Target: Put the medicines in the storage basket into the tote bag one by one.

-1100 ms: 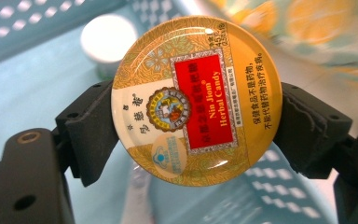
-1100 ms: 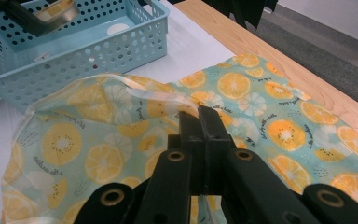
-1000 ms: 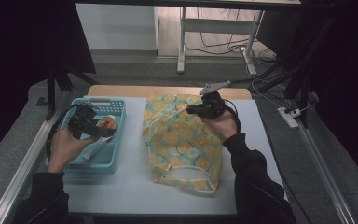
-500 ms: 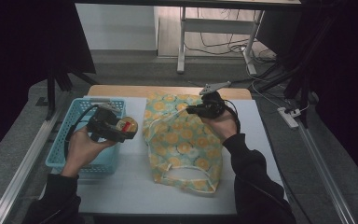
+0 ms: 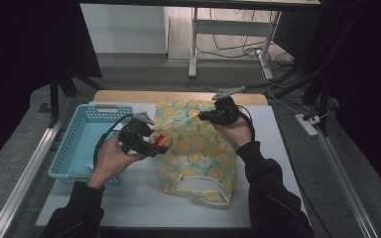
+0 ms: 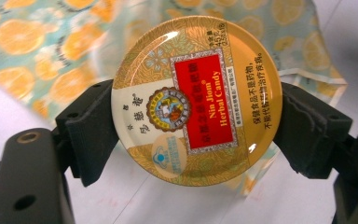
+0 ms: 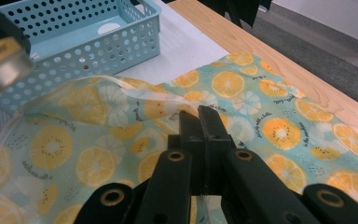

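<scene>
- Since the earlier frames the left gripper (image 5: 151, 141) had carried the candy tin (image 5: 160, 141) out of the blue basket (image 5: 74, 148) and across to the edge of the fabric bag (image 5: 198, 153); the right gripper (image 5: 213, 115) had kept its place.
- The blue basket looked nearly bare, with 1 pale scrap near its front; I could not tell what that was.
- The left gripper's jaws stood spread wide and clamped the candy tin (image 6: 196, 100) by its rim, 1 pad on each side, lid facing the camera; the tin hung above the table just beside the bag's left edge.
- The tin looked light, rigid and glossy, so probably slippery; the rim seemed the sound place to hold.
- The fabric bag (image 7: 242, 93) was soft and limp; the right gripper (image 7: 200, 116), jaws pressed together, pinched its edge and lifted it, likely to open the mouth.
</scene>
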Motion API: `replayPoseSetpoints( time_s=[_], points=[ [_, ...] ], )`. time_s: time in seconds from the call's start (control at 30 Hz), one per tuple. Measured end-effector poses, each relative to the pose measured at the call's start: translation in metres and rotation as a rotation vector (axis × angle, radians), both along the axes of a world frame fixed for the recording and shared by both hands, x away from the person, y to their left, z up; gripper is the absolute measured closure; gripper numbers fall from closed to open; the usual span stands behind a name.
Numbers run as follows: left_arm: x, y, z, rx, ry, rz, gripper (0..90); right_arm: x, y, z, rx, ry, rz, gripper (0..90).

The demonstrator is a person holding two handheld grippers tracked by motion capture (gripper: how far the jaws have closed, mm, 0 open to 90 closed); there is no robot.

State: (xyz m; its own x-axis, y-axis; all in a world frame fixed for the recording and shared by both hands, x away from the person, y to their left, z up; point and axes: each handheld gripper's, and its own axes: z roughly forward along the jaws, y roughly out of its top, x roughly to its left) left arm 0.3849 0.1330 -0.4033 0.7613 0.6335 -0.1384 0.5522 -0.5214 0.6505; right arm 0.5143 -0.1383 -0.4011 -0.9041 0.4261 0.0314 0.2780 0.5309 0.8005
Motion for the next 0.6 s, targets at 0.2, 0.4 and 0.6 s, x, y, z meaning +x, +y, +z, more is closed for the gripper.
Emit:
replayPoseSetpoints(
  time_s=[0.2, 0.4, 0.6],
  points=[
    [0.009, -0.026, -0.006, 0.017, 0.006, -0.045, 20.8, 0.003, 0.003, 0.000, -0.006, -0.002, -0.005, 90.0],
    [0.025, -0.047, -0.011, 0.035, 0.011, -0.074, 20.8, 0.007, 0.005, -0.002, -0.011, 0.003, -0.019, 90.0],
    [0.040, -0.068, -0.022, 0.052, 0.010, -0.087, 20.8, 0.011, 0.004, -0.003, -0.009, 0.005, -0.031, 90.0]
  ],
)
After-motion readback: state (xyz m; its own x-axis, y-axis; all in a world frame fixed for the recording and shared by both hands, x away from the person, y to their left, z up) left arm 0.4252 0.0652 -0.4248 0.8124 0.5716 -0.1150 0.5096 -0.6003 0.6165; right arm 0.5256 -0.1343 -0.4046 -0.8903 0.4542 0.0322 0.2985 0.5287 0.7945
